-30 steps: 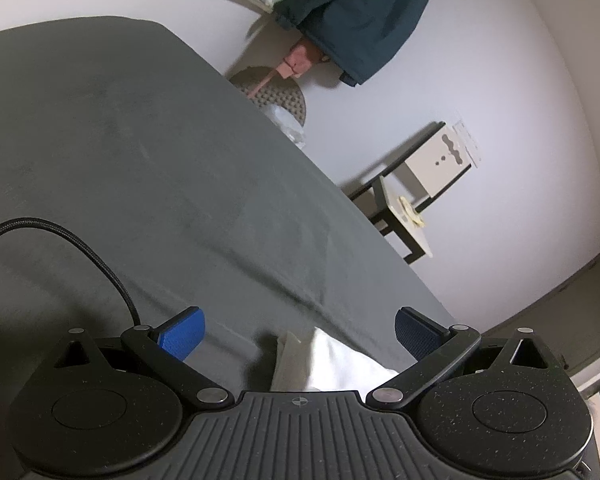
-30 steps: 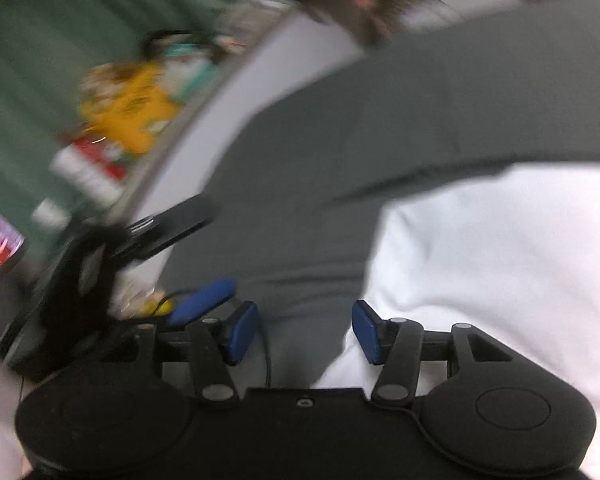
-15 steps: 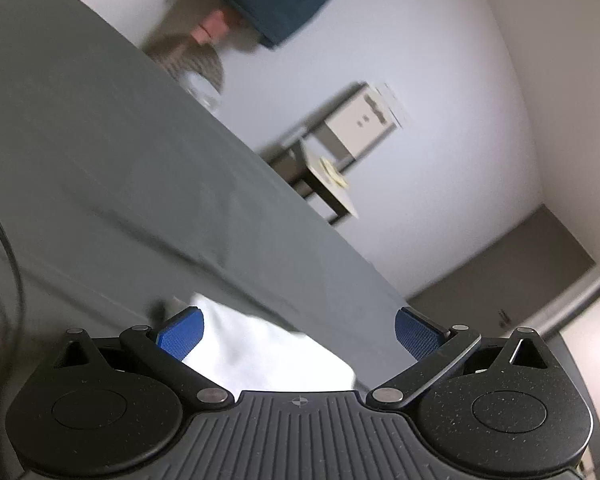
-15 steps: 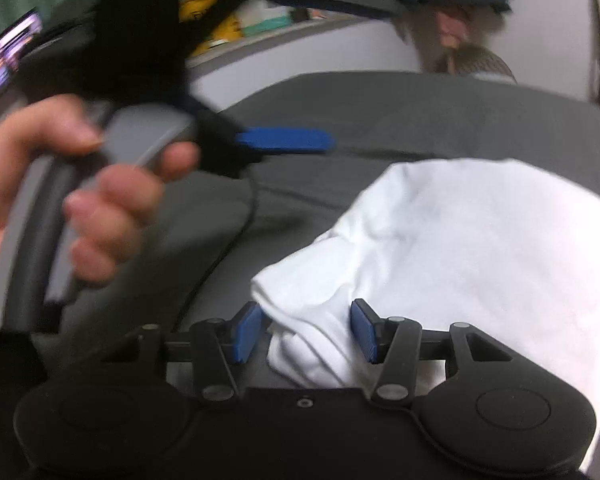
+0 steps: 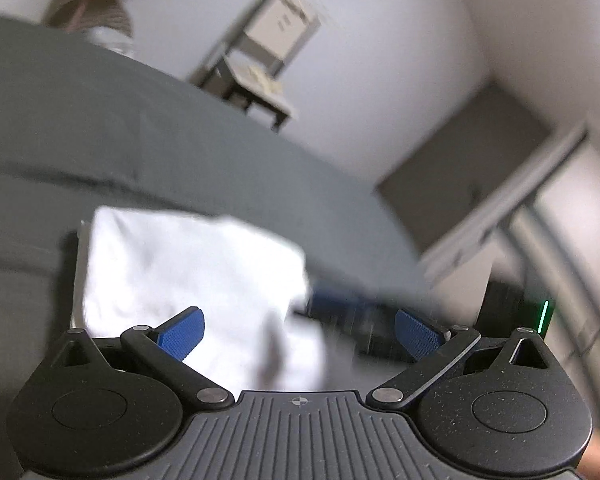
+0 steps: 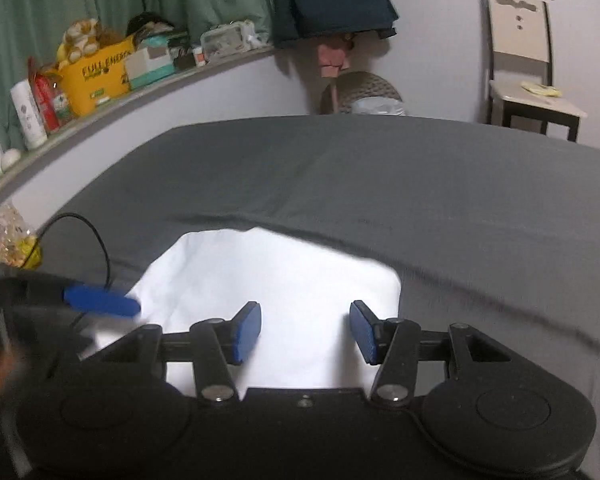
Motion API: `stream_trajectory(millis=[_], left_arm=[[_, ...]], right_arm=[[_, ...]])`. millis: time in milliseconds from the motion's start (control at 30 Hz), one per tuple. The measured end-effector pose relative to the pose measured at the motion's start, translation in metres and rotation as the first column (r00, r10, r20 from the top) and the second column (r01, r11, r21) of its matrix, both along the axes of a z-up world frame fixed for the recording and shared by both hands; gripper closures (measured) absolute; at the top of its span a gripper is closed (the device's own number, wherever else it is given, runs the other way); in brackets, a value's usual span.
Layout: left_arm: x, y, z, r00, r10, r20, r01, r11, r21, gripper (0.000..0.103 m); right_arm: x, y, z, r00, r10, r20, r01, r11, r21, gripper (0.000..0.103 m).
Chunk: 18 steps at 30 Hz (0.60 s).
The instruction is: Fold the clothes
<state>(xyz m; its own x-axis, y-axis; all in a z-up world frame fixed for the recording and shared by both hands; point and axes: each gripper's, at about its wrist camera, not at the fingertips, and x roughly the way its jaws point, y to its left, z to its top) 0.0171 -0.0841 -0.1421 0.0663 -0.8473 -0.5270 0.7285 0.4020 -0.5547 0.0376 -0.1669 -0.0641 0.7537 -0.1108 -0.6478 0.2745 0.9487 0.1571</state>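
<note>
Cloth, white and folded [image 6: 268, 280], lies on the grey bed [image 6: 380, 172], near its front edge. The right gripper [image 6: 305, 332] hangs over the cloth's near side with its jaws partly open and nothing between them; the white fabric shows through the gap. The left gripper [image 5: 298, 332] has its jaws spread wide and empty, the cloth [image 5: 188, 268] ahead of its left pad and running under the body. Motion blur smears the left wrist view, so the right gripper [image 5: 340, 312] at the cloth's right edge reads only as a dark blue streak. In the right wrist view one blue pad of the left gripper [image 6: 100, 300] touches the cloth's left corner; the rest is cut off.
</note>
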Motion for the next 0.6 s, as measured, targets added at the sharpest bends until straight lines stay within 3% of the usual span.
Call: stream_trajectory(millis=[133,267,400,600], left_arm=[[-0.007,-0.021,-0.017,0.995,-0.070,0.069,0.056,0.982,0.179,0.001],[-0.014,-0.021,-0.021,0.985,-0.121,0.125,0.092,0.971,0.220,0.001],[-0.036,-0.012,-0.021,0.949,-0.222,0.224,0.146,0.939,0.312,0.001],[-0.034,0.014,-0.008,0.966,-0.195,0.171,0.139,0.946,0.293,0.001]], right_arm=[[0.009,0.006,-0.010,1.000,0.009,-0.025,-0.009,1.000,0.009,0.051],[0.007,0.011,-0.012,0.999,0.016,-0.038,-0.017,1.000,-0.016,0.044],[0.008,0.011,-0.013,1.000,0.005,-0.027,-0.005,0.999,-0.031,0.043],[0.000,0.005,-0.005,0.999,-0.051,0.010,0.052,0.997,-0.052,0.042]])
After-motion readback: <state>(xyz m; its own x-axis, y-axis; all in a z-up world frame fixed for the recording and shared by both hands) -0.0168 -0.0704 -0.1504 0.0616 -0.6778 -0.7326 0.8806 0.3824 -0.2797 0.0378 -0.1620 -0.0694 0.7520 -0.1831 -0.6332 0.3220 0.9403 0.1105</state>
